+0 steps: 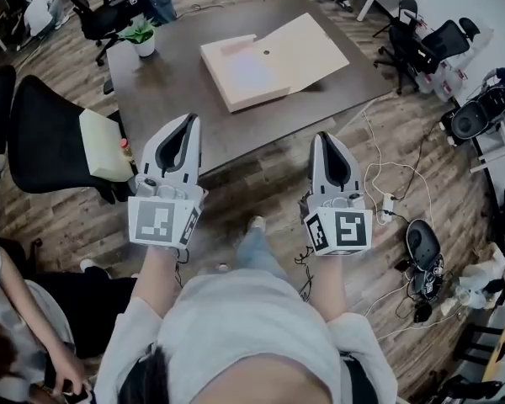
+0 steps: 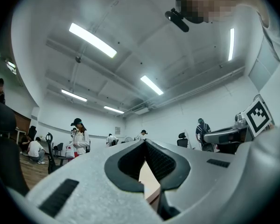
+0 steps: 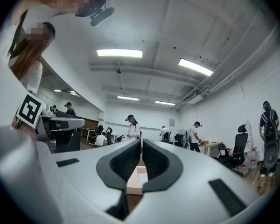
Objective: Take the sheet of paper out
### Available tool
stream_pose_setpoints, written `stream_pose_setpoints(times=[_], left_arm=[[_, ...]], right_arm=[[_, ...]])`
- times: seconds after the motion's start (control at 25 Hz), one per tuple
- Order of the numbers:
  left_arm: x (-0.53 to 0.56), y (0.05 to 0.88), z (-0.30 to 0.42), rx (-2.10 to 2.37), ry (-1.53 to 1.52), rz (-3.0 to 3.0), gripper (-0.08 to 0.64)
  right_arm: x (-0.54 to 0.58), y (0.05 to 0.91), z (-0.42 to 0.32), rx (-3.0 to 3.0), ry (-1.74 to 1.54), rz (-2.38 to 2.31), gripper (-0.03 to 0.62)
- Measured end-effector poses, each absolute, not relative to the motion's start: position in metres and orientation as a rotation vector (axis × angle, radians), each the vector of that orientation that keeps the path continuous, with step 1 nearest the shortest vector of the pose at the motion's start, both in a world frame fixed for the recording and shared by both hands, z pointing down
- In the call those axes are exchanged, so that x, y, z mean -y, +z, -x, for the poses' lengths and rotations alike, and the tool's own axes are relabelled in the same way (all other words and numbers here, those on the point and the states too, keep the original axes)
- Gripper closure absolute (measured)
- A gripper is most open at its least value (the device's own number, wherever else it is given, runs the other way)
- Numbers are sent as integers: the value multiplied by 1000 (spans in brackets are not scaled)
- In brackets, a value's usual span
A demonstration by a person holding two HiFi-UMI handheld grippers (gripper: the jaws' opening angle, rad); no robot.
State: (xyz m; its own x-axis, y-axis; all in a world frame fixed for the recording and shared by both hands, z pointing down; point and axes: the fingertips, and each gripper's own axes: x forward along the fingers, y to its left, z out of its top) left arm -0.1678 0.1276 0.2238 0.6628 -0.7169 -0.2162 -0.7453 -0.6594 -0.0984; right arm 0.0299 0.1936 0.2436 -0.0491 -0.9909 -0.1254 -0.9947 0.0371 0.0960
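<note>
Table (image 1: 168, 99): dark top, at 12 o'clock from the person. It is well ahead of both grippers and nothing is touching it yet.

Box (image 1: 311, 49): flat tan cardboard, lying open on the table's far half. The tray part has its long axis running roughly 11 to 5 o'clock. The lid flap is folded out flat toward 2 o'clock.

Left gripper (image 1: 188, 124): pointing to 12 o'clock and close to level. Its own view shows the jaw tips pressed together with nothing between them, only the box showing through the loop behind the tips.

Right gripper (image 1: 322, 139): parallel to the left and also pointing to 12 o'clock. Its jaws are closed tip to tip and it is empty.

Sheet of paper (image 1: 251, 76): judged to be the pale, faintly bluish face lying flat inside the tray. Its edges are too soft to confirm. A small pink patch (image 1: 236, 47) sits at the tray's 11 o'clock end; I cannot tell what it is.

Key relation: the tray lies at about 1 o'clock from the left gripper and 11 o'clock from the right, so it sits between the two lines of approach. The left tips look slightly nearer the tray's near corner, while the right is closer to the flap.

Judgement: the reach has not landed. Either gripper must spread its jaws before it can pinch a sheet edge, and the near, 5 o'clock edge looks the easiest to get at.
</note>
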Motion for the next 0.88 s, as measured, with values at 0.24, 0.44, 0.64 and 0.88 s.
stream_pose_setpoints(times=[0.24,0.44,0.64,0.88], left_arm=[[-85,219,133,-1221,246,2685,551],[-54,215,108,-1273,243,2662,551],[-26,212,85,-1333,238,2630,551],[0,213,56,-1384,225,2596,552]], right_arm=[[-145,238,-65,-2265,248,2123,574],[-107,233,-93,-2304,245,2080,574],[-70,232,-118,-2347,247,2018,574],[-35,235,-146,-2397,234,1954,574]])
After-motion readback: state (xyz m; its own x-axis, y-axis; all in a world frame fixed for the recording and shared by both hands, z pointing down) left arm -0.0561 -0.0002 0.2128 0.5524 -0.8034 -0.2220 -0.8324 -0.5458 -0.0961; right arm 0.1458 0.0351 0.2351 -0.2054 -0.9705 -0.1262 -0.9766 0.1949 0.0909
